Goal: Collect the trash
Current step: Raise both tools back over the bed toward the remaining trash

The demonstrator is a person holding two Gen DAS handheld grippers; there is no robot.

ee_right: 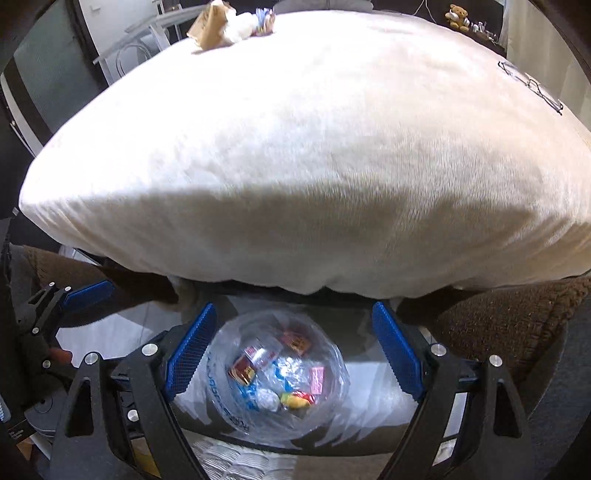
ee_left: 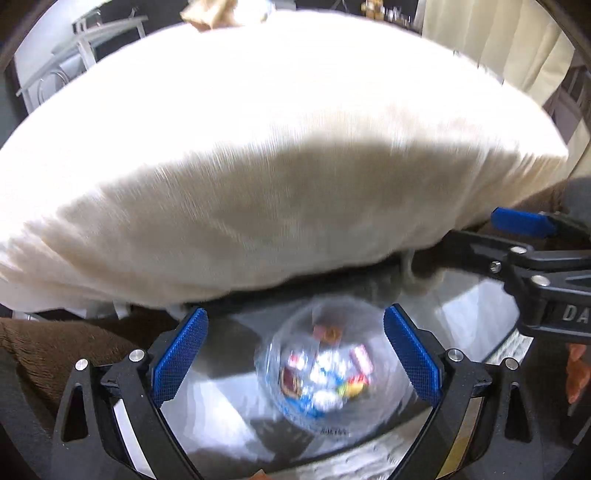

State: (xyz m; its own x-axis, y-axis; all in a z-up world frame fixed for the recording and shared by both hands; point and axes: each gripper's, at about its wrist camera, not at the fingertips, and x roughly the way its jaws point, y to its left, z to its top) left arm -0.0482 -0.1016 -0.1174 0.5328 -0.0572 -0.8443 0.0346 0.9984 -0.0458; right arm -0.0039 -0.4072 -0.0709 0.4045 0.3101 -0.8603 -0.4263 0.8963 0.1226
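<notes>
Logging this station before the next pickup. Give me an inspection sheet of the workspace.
Surface: cream bed cover fills most of both views; glass-topped table sits below its near edge.
Job's things: clear plastic bag holding coloured wrappers, on the table; more trash, a brown paper piece and wrappers, at the bed's far edge.
Clutter: eyeglasses on the bed at right.
Grippers: left gripper and right gripper, jaws wide open, both above the bag, holding nothing.
Cables: nothing seen.
Surroundings: brown blanket beside the table, teddy bear on a far shelf, curtain at right.
</notes>
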